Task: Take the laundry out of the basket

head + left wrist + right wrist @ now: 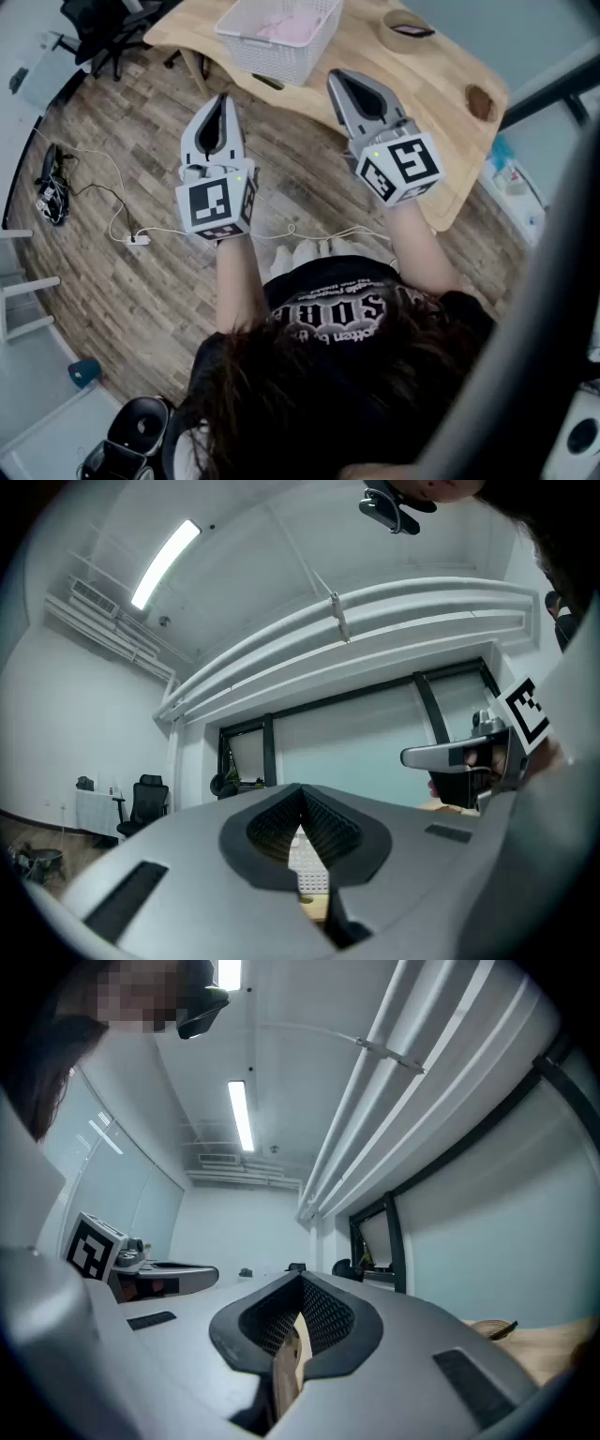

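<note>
Head view gives us the white plastic lattice basket (272, 58) on the light wooden table (375, 66), with pale pink laundry (291, 26) lying inside it. Both grippers sit on the basket's near side, pointing toward it. The right gripper (339, 82) has its tip just beside the basket's near right corner, and the left gripper (223, 101) hangs farther back, so we judge the right nearer. Both gripper views show jaws pressed together on nothing, so we must part them before reaching in.

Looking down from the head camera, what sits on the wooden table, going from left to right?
White basket holding pink laundry → tan round bowl-like thing → small brown round thing.
</note>
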`<state>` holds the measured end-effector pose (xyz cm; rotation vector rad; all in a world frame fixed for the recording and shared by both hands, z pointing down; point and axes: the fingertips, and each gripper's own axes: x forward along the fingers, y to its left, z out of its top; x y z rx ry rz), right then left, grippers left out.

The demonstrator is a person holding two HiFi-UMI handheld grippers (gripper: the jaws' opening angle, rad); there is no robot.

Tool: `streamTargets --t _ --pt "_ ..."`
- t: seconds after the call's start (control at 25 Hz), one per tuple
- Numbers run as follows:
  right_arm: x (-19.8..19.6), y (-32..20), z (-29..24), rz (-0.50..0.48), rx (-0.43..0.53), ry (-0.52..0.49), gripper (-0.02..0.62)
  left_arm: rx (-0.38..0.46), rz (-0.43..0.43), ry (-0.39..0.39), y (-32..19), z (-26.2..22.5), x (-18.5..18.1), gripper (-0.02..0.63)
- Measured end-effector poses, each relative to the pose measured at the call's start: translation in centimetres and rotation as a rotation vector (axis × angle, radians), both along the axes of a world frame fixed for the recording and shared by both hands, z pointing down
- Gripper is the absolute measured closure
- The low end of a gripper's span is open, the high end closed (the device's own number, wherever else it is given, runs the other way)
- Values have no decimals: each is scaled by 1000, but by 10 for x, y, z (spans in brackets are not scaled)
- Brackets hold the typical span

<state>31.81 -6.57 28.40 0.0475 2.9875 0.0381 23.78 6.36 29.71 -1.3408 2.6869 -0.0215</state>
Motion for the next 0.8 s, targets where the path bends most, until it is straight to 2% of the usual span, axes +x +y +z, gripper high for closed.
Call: streamTargets --t 0.24,0.44,0.8 --pt "1 3 -1 9 1 -6 568 20 37 -15 -1 -3 7 604" --pt "-3 7 0 11 0 -2 568 -11 14 9 6 -1 -1 604" --pt "-13 22 15 -22 -94 -13 566 -1 28 -4 22 7 -6 604"
